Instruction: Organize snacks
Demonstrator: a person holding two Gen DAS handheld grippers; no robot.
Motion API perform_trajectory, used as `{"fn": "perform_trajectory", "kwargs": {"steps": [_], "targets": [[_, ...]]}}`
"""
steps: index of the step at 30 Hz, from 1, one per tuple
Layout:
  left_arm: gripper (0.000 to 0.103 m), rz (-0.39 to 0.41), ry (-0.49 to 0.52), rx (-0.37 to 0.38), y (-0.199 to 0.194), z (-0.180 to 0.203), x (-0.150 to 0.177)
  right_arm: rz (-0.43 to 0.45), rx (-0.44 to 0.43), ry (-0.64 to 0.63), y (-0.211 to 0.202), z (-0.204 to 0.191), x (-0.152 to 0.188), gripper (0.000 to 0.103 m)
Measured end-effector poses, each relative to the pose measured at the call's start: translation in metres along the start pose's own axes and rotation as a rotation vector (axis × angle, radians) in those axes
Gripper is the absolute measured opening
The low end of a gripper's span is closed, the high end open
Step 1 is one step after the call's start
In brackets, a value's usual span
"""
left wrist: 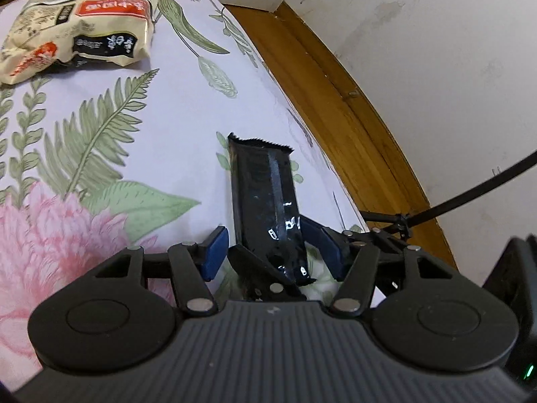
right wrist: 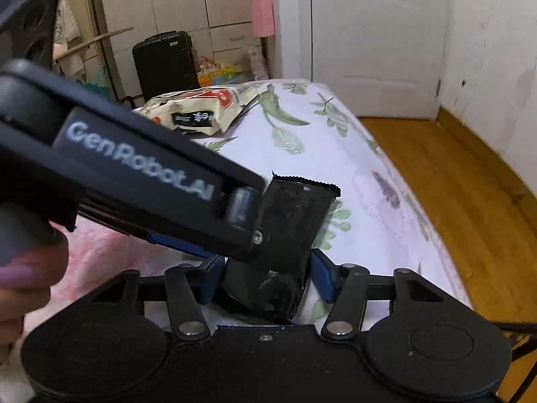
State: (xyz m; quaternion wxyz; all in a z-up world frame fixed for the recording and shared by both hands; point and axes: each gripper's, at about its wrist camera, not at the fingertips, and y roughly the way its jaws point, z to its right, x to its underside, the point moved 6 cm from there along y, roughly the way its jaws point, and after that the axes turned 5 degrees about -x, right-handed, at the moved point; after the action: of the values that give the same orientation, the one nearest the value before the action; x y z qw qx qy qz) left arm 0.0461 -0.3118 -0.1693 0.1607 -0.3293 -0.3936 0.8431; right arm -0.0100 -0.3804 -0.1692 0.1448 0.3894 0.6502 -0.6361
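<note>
Your left tongs (left wrist: 265,252) stand spread around the near end of the black snack bar (left wrist: 266,198), which lies on the floral bed cover (left wrist: 100,154) in the lower middle of the left wrist frame, pointing up toward the serrated far end. One blue pad (left wrist: 214,253) is clear of the wrapper on the left; the other sits right against it, so centre the tool before you squeeze.

In the right wrist frame your right tongs (right wrist: 265,278) are also spread, with the same bar (right wrist: 295,215) between them at the lower middle, and the left tool's body crosses in front from the left (so both tools crowd one small packet). I would let only one pair take it: close across the flat width of the bar, not its crinkled end seal, and draw the other pair back first.

The cream snack bag (left wrist: 77,33) waits at the upper left of the left wrist frame, well apart; that looks like the sensible place to bring the bar beside.
</note>
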Motion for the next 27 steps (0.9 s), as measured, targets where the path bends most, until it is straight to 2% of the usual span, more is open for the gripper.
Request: {"fn": "perform_trajectory", "kwargs": {"steps": [3, 7, 13, 14, 18, 20, 22, 24, 27], "targets": [[0.058, 0.007, -0.006, -0.012, -0.016, -0.001, 0.01, -0.013, -0.042, 0.032, -0.007, -0.006, 0.0, 0.059], [0.058, -0.003, -0.019, -0.039, -0.044, -0.001, 0.021, -0.021, -0.067, -0.011, -0.022, -0.03, -0.004, 0.059], [0.057, 0.0, -0.051, -0.059, -0.092, -0.008, 0.029, -0.043, -0.121, -0.064, -0.048, -0.069, -0.013, 0.052], [0.057, 0.012, -0.048, -0.062, -0.101, -0.009, 0.029, -0.037, -0.133, -0.074, -0.053, -0.076, -0.015, 0.046], [0.058, 0.045, -0.07, -0.069, -0.124, -0.02, 0.03, -0.021, -0.178, -0.082, -0.063, -0.097, -0.021, 0.044], [0.058, 0.05, -0.118, -0.06, -0.129, -0.034, 0.03, -0.029, -0.206, -0.085, -0.061, -0.105, -0.022, 0.044], [0.058, 0.051, -0.163, -0.071, -0.128, -0.051, 0.034, -0.068, -0.199, -0.091, -0.055, -0.106, -0.018, 0.046], [0.058, 0.05, -0.192, -0.089, -0.125, -0.067, 0.039, -0.106, -0.177, -0.079, -0.047, -0.102, -0.011, 0.054], [0.058, 0.044, -0.243, -0.128, -0.12, -0.091, 0.047, -0.183, -0.215, -0.012, -0.037, -0.093, 0.002, 0.056]]}}
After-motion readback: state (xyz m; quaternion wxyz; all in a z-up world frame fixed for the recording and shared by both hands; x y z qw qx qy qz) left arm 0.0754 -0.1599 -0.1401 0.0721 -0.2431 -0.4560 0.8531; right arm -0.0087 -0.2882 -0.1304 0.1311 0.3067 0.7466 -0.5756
